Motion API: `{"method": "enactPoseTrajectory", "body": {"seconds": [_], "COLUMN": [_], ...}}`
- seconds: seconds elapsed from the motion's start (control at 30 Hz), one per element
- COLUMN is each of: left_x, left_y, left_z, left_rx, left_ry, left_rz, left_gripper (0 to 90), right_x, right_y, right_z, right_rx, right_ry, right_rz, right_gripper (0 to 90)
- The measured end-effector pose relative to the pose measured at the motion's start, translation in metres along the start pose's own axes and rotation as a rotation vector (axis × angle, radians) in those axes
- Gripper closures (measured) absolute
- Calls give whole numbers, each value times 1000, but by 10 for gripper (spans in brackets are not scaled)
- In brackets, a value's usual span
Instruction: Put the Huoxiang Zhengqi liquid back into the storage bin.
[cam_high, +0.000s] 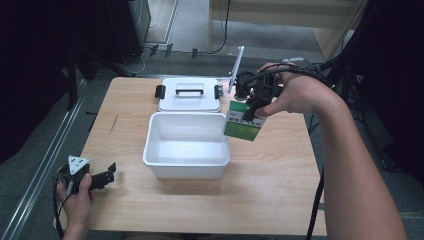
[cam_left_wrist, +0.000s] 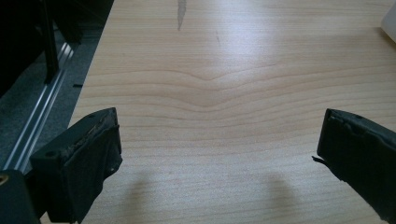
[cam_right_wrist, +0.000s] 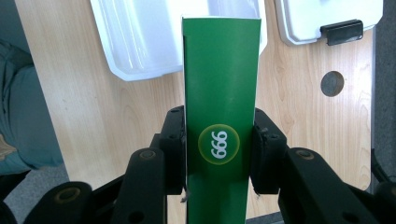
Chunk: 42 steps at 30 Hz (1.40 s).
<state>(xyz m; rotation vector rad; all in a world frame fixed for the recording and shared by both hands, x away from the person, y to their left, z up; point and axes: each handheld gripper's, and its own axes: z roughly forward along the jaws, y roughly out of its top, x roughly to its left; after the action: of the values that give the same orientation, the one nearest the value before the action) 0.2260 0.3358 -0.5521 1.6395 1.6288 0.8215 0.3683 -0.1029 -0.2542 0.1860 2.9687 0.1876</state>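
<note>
At three o'clock of the open white plastic bin (cam_high: 186, 145), a green cardboard box (cam_high: 243, 121) is clamped by the right gripper (cam_high: 254, 107) but not yet deposited, while the left gripper (cam_high: 107, 175) is held agape at eight o'clock.

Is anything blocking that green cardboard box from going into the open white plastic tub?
Nothing visible. The right gripper holds the green cardboard box at the rim of the white plastic tub, which looks empty; its white lid lies behind on the table.

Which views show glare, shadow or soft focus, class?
Left gripper view: pale glare on the table, two soft shadows beneath the open left tool. Right gripper view: green box sharp and evenly lit. High view: surroundings dark, white tub bright.
</note>
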Motion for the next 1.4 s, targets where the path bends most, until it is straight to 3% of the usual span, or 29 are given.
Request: {"method": "enactPoseTrajectory", "body": {"seconds": [0.77, 1.4], "left_x": [0, 0], "left_y": [0, 0], "left_z": [0, 0], "left_rx": [0, 0], "left_ry": [-4, -6], "left_rz": [-4, -6], "left_gripper": [5, 5], "right_x": [8, 16], "right_y": [48, 76], "right_z": [-2, 14], "right_rx": [-8, 9], "right_ry": [18, 53], "right_rz": [-63, -116], "right_gripper": [645, 645]}}
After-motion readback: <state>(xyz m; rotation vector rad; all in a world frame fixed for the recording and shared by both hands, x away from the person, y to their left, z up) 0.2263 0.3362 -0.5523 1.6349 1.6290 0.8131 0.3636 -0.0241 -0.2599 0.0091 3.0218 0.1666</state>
